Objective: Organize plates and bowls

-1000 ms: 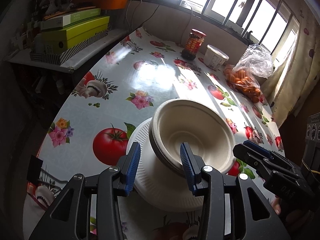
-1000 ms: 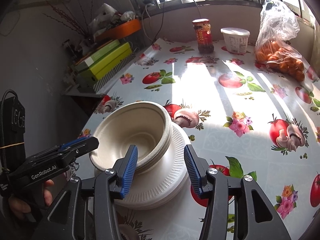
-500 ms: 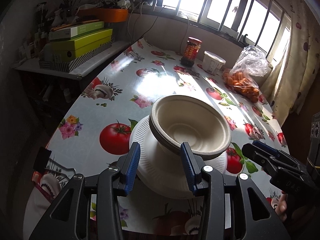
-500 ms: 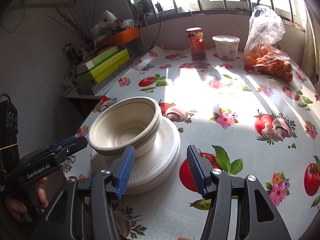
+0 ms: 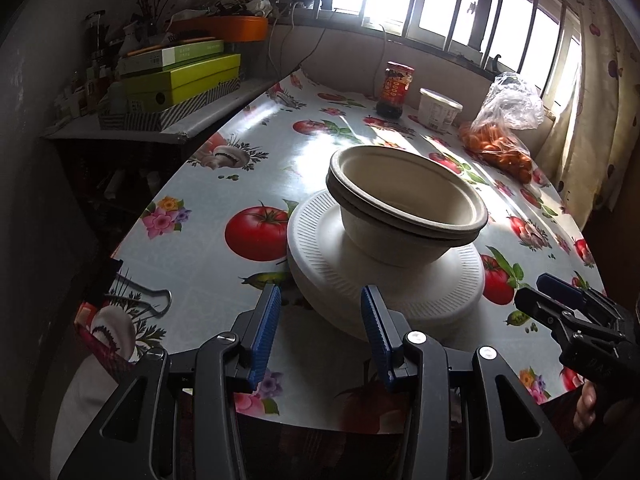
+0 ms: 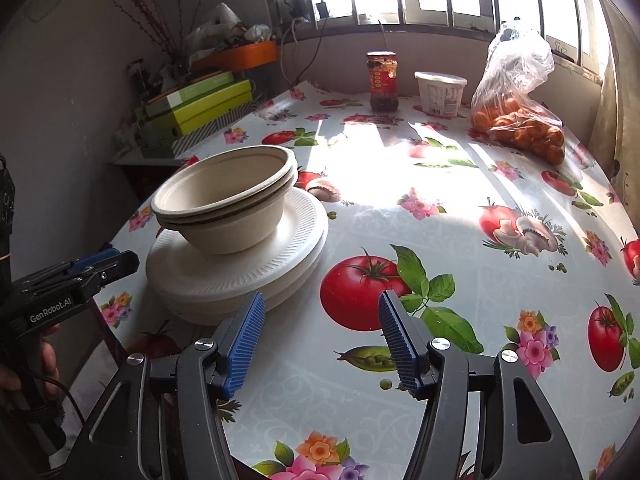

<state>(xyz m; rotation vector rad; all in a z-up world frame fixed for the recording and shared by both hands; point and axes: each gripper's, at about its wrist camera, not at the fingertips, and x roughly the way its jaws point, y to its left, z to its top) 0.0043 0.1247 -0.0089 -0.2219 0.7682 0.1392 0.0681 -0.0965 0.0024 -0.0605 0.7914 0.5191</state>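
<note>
Both grippers backed off; left gripper (image 6: pixel 100 266) reads "GenRobot.AI".

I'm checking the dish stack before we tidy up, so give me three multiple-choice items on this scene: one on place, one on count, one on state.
1. Where do the bowls sit?
A. On the plates
B. Beside the jar
C. On the shelf

2. How many bowl rims show in the nested stack?
A. One
B. Two
C. Five

3. What is between the fingers of the right gripper?
A. A plate
B. A bowl
C. Nothing

Answers:
1 A: the bowls rest on the white plates.
2 B: two rims lie one over the other.
3 C: its jaws are opening over bare tablecloth; the left gripper holds nothing either.
</note>
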